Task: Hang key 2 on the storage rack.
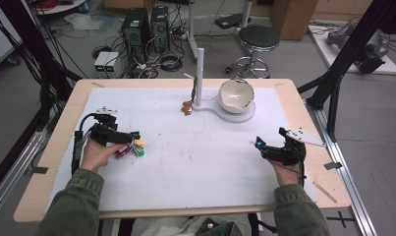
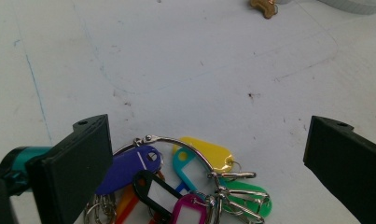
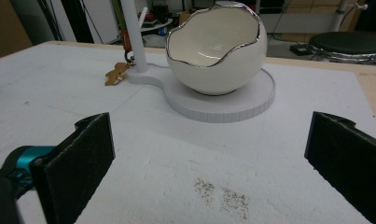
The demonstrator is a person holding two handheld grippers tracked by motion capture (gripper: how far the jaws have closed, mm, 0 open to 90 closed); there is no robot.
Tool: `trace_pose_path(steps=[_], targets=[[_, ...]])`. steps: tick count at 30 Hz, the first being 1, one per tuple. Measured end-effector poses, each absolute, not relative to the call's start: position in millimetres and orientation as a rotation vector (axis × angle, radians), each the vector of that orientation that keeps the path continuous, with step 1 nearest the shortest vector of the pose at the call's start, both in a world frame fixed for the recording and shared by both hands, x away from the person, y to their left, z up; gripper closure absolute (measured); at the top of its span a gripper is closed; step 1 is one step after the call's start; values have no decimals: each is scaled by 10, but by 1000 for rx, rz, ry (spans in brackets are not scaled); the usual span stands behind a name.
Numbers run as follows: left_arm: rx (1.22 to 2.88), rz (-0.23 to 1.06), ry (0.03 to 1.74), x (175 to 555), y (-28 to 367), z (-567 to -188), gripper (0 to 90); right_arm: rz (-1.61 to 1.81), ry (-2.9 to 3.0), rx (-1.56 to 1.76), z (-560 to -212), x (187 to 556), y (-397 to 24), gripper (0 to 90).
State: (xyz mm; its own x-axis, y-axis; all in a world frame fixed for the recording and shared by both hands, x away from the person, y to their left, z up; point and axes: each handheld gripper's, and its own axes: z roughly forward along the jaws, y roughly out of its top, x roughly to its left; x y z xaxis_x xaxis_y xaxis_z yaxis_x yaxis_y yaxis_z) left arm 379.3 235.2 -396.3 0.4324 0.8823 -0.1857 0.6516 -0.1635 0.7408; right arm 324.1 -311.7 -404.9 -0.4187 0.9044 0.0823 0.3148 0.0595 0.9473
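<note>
At the table's left side, the left gripper [image 1: 134, 137] hovered with jaws spread wide over a bunch of keys [image 2: 185, 184], which lay flat between them, untouched. Its coloured tags fanned out from a metal ring toward the gripper; their white label windows bore no readable writing. Farther right stood a white stand [image 1: 199, 78] with a small brown charm [image 1: 187, 108] at its foot, then a white egg-shaped bowl [image 3: 216, 46]. The right gripper [image 1: 259, 144] rested released, holding nothing.

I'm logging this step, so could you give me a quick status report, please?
Left gripper open over key bunch, not gripping. Right gripper open, facing bowl. Keys flat on table; path unobstructed.
</note>
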Motion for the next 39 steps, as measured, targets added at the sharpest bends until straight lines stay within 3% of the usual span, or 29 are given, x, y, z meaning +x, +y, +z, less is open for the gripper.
trace_pose_path(steps=[31, 34, 39], targets=[[1973, 308, 1388, 3826, 2252, -4224, 65, 1364, 1811, 1192, -4062, 3266, -3107, 6], [1995, 304, 1384, 3828, 2239, -4238, 105, 1363, 1814, 1191, -4063, 3268, -3104, 6], [2104, 302, 1368, 3812, 2202, -4255, 266, 1363, 1819, 1195, -4064, 3268, -3102, 6]])
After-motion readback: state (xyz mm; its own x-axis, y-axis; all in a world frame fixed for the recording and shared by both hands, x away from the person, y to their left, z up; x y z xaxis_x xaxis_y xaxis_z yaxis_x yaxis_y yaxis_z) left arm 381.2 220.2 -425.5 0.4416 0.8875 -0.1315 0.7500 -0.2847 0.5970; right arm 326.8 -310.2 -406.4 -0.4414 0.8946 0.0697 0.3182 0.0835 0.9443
